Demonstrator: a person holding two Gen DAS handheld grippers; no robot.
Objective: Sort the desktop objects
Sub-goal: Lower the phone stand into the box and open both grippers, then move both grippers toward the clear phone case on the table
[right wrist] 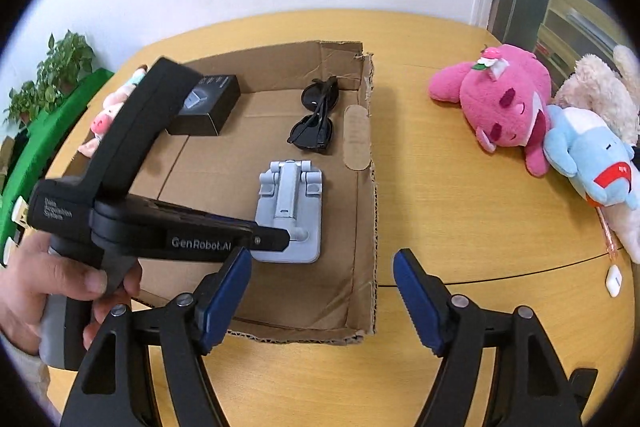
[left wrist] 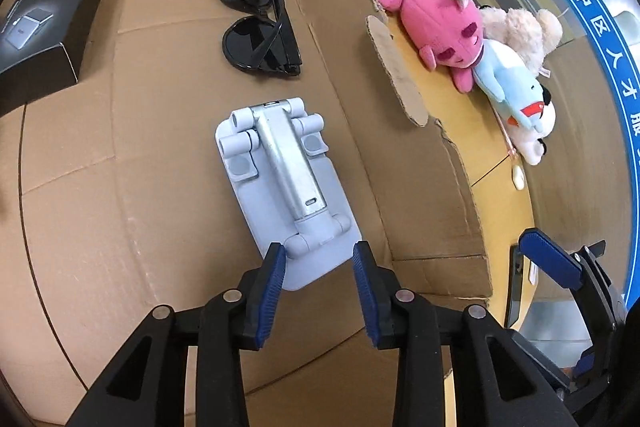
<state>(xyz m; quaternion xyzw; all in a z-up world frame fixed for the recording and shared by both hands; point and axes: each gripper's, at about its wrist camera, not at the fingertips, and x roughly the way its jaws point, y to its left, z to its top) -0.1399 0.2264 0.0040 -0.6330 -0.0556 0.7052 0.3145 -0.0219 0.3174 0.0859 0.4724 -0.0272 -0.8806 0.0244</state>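
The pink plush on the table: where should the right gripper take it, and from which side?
Probably the pink plush is best gripped across its big round head, coming down from above. It lies on its side on the table, outside the cardboard box, with the blue plush against its far side. The right gripper is open and empty.

A: What's inside the cardboard box [right wrist: 362, 163]?
B: A grey phone stand [right wrist: 290, 215] lying flat, black sunglasses [right wrist: 316, 123] folded behind it, and a black carton [right wrist: 208, 103] at the far left corner.
A: And the grippers?
B: The left gripper [right wrist: 276, 239] reaches over the stand's near end; its fingers can't be made out. The right gripper [right wrist: 322, 291] hangs with jaws wide apart over the box's near wall.
A: Outside the box?
B: A pink plush [right wrist: 500, 107] and a blue plush [right wrist: 592, 159] on the table [right wrist: 460, 207]
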